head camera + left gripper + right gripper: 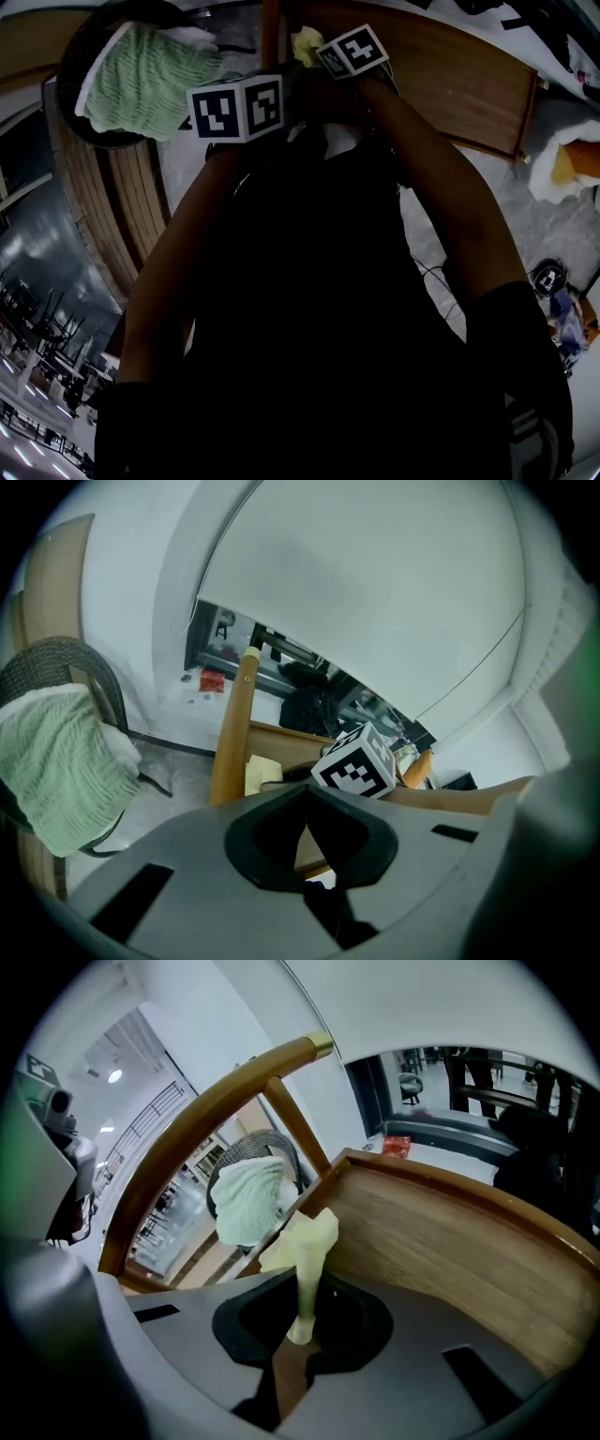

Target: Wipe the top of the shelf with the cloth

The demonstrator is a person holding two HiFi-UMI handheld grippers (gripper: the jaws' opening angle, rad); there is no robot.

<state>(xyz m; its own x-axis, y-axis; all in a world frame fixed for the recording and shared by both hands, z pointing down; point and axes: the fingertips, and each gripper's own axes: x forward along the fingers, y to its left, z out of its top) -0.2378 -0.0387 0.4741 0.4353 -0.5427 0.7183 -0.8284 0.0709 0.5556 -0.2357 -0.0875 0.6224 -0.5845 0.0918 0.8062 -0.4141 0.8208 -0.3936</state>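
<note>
- At the far left of the head view, a dark woven basket holds a pale green towel, and slatted wood lies below it.
- Just right of the basket, the left gripper is raised in front of the person's dark torso. Its marker cube faces the head camera.
- In the left gripper view its jaws meet at the tips with nothing between them.
- A light wooden post stands beyond the left gripper, between the basket and the shelf.
- Next comes the right gripper, close beside the left one and slightly further out. Its own marker cube shows in the left gripper view.
- The right gripper's jaws are clamped on a pale yellow cloth. The cloth stands up out of them in a narrow twist and flares at its free end.
- The cloth hangs at the near left edge of the shelf top, a brown wooden surface with a raised rim. Whether it touches the wood cannot be told.
- A curved wooden rail arches over the shelf's left side.
</note>
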